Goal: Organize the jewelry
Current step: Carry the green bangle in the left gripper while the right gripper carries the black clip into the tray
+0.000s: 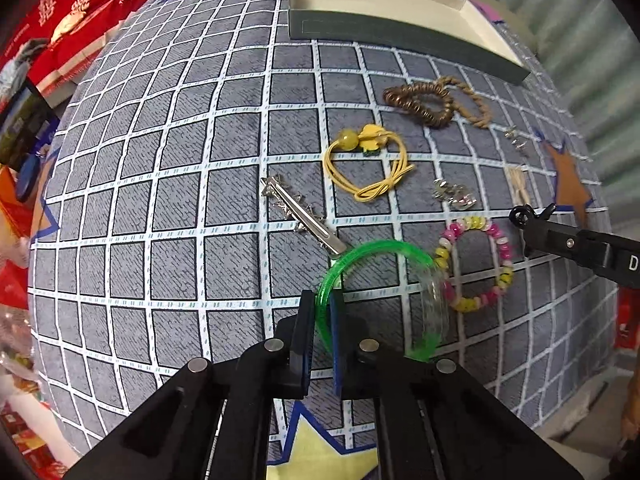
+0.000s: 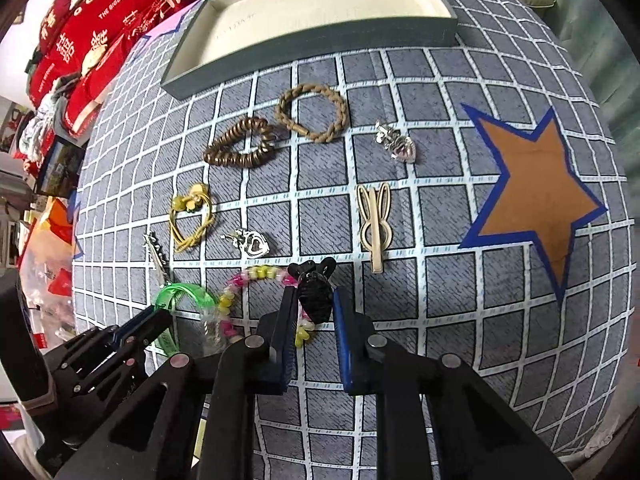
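Three hair ties (image 2: 312, 112), two bracelets (image 1: 474, 264), one box (image 2: 320, 16).

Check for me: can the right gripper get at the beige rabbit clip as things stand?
Probably not yet. The right gripper is shut on a black claw clip. The rabbit clip lies in the open just beyond it, nothing covering it, so the path itself looks free.

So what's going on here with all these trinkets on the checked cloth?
A person is sorting jewelry with two hand-held grippers. The left gripper has its jaws shut on the rim of a green bangle. The right gripper is clamped on a small black claw clip, right over a pink and yellow bead bracelet. Hair ties, clips and charms lie spread on the cloth. The open box at the far edge looks empty, so nothing has been put away yet.
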{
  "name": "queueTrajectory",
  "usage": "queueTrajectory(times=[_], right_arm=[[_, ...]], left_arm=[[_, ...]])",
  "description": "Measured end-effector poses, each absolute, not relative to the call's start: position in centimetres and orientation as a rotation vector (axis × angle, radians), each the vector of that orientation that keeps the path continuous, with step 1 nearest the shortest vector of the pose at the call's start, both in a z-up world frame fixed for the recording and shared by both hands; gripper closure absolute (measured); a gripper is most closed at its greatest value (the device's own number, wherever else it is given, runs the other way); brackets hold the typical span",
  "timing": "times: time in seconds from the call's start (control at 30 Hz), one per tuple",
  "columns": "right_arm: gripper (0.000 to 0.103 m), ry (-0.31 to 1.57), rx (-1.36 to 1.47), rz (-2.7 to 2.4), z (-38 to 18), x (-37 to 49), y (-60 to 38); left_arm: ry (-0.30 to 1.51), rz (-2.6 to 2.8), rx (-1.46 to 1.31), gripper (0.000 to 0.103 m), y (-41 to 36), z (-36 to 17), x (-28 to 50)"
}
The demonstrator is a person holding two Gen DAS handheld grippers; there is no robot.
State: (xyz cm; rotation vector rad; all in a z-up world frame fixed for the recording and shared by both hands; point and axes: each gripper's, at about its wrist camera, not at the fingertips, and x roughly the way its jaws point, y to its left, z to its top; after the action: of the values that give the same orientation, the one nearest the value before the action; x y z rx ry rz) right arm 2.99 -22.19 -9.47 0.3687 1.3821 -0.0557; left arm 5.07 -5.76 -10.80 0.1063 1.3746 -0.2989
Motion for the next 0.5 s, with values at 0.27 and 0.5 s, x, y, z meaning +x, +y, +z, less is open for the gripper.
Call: queueTrajectory(times=[0.27, 0.5], right_arm=[[0.084, 1.357, 0.404, -0.083, -7.6, 2.3, -23.4], [0.084, 1.332, 0.432, -0.09, -6.2, 2.3, -24.2]], left_arm=[[1.363, -0.368, 0.051, 0.087, -6.7, -9.1, 5.8], [1.362, -0.38, 0.034, 0.087, -8.1, -8.2, 6.8]])
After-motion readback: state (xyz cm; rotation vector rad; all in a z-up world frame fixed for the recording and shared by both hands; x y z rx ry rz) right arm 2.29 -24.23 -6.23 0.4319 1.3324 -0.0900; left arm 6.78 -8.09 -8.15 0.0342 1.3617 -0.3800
